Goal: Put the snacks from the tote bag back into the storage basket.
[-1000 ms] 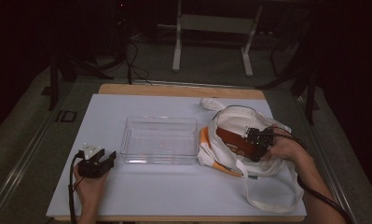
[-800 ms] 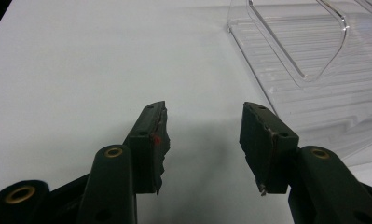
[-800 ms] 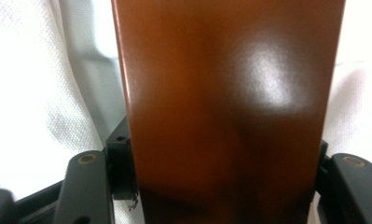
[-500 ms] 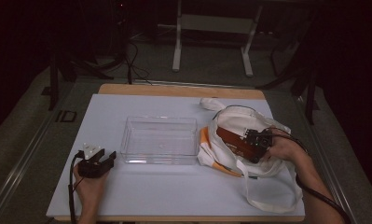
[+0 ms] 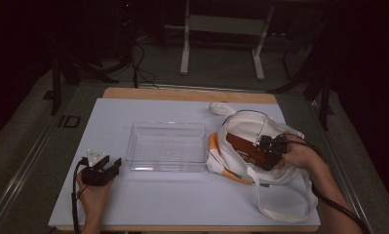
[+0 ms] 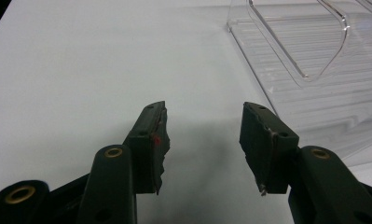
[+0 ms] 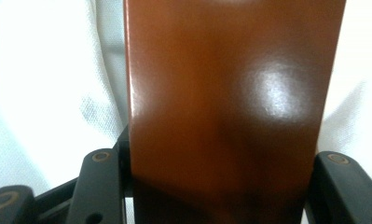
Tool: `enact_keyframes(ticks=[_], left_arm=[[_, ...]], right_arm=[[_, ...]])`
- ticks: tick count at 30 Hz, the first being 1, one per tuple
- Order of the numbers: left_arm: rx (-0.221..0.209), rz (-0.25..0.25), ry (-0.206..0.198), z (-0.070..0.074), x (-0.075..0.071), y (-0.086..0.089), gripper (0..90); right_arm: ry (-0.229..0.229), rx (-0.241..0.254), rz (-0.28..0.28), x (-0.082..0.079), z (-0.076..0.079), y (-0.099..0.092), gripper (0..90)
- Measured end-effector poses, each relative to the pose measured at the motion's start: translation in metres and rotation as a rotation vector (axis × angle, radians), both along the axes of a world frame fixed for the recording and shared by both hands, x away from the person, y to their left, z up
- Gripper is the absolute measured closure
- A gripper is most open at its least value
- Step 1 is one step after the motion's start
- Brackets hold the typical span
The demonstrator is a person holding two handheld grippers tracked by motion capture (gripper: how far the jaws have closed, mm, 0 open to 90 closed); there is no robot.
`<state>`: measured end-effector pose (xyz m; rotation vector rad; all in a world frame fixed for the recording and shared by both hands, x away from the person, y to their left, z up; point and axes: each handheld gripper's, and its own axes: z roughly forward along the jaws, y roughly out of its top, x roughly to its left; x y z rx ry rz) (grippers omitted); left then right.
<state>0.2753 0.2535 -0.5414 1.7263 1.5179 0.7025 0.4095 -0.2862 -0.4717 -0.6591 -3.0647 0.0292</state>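
We've got the brown box (image 5: pixel 246 150) lying inside the white tote bag (image 5: pixel 241 125), just right of the clear tray (image 5: pixel 166 146) on the table (image 5: pixel 182 204). The right gripper (image 5: pixel 266 155) has just been closing its jaws, w/ the box's near end between them; they now clamp its two long sides. Looks stiff, light, glossy, so prob. slippery: we'd keep the grip square across the flat sides. The soft bag may snag. The left gripper (image 5: pixel 110 166), left of the tray, jaws apart, empty.
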Motion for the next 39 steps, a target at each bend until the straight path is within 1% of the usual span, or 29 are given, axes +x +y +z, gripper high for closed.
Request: enact_keyframes(ticks=[8,15,19,24,36,37,39], left_arm=[[0.000,0.000,0.000,0.000,0.000,0.000,51.7],[0.000,0.001,0.000,0.000,0.000,0.000,51.7],[0.000,0.001,0.000,0.000,0.000,0.000,51.6],[0.000,0.002,0.001,0.000,0.000,0.000,51.6],[0.000,0.002,0.002,0.000,0.000,0.000,51.6],[0.001,0.002,0.002,0.000,0.000,0.000,51.6],[0.000,0.002,0.001,0.000,0.000,0.000,51.6]], right_arm=[[-0.006,0.026,-0.008,-0.002,0.008,-0.006,43.1],[-0.014,0.038,-0.017,-0.002,0.013,-0.011,43.1],[-0.024,0.050,-0.021,-0.003,0.017,-0.014,43.1],[-0.045,0.091,-0.026,-0.004,0.026,-0.017,43.0],[-0.087,0.115,-0.037,-0.007,0.041,-0.027,43.1],[-0.093,0.127,-0.043,-0.007,0.043,-0.029,43.1],[-0.096,0.133,-0.042,-0.007,0.045,-0.030,43.0]])
